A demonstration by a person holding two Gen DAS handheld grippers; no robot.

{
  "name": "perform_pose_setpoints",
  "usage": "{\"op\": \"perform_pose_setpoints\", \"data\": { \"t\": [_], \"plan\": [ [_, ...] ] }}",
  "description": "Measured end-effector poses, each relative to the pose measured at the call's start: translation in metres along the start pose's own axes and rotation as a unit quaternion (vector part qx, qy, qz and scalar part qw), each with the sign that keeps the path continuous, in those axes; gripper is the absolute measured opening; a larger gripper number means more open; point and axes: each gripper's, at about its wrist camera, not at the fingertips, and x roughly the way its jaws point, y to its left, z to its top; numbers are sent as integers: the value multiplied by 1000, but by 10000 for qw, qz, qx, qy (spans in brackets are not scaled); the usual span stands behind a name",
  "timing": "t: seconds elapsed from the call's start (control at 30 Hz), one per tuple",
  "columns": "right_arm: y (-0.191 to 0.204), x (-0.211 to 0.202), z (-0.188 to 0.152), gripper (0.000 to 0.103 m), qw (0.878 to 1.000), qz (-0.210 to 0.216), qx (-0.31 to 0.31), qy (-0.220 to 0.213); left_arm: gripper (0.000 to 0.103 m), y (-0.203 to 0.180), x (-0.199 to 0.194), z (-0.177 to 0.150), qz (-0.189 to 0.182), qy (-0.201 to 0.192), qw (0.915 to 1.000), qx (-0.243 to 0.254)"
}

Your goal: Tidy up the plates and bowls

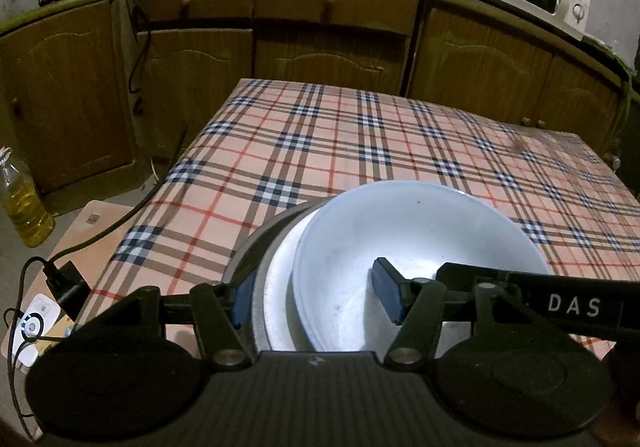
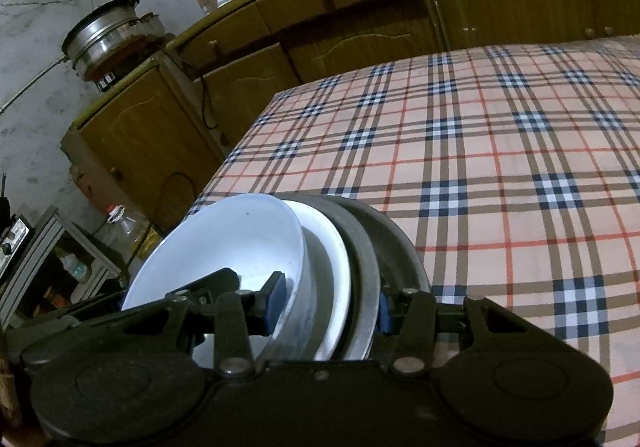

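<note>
The tabletop [image 1: 360, 151] carries a checked cloth and stands before a row of wooden cabinets [image 1: 332, 47]. A nested stack of dishes sits at the tabletop's near edge, toward its left corner in the right wrist view. The stack consists of a grey metal plate [image 2: 394, 243] at the outside, a white plate [image 2: 328, 247] within it, and a white bowl [image 1: 400, 231] on the inside. The left gripper [image 1: 316, 301] grips the stack's rim on one side, jaws pinching it: one blue pad inside the white bowl, the other against the grey metal plate. The right gripper [image 2: 328, 303] clamps the opposite rim likewise, jaws pinching the stack
</note>
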Motion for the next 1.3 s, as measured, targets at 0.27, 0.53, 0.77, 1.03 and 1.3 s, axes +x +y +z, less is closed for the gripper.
{"op": "perform_pose_setpoints", "data": {
  "t": [0.27, 0.53, 0.77, 1.03, 1.3],
  "plan": [
    [-5, 10, -5, 56, 10000, 59, 41, 63, 61, 0, 6, -5, 53, 3, 10000, 69],
    [-5, 6, -3, 62, 9996, -85, -237, -137, 62, -5, 7, -7, 194, -139, 9994, 241],
    [1, -19, 1, 67, 9960, -407, -622, -505, 62, -6, 1, -7, 299, -126, 9993, 186],
    [11, -76, -9, 78, 9901, -700, -917, -795, 72, -11, -39, -10, 505, -431, 9977, 157],
    [19, -121, -44, 80, 9914, -965, -714, -528, 87, -35, -97, -25, 489, -854, 9951, 29]
  ]
}}
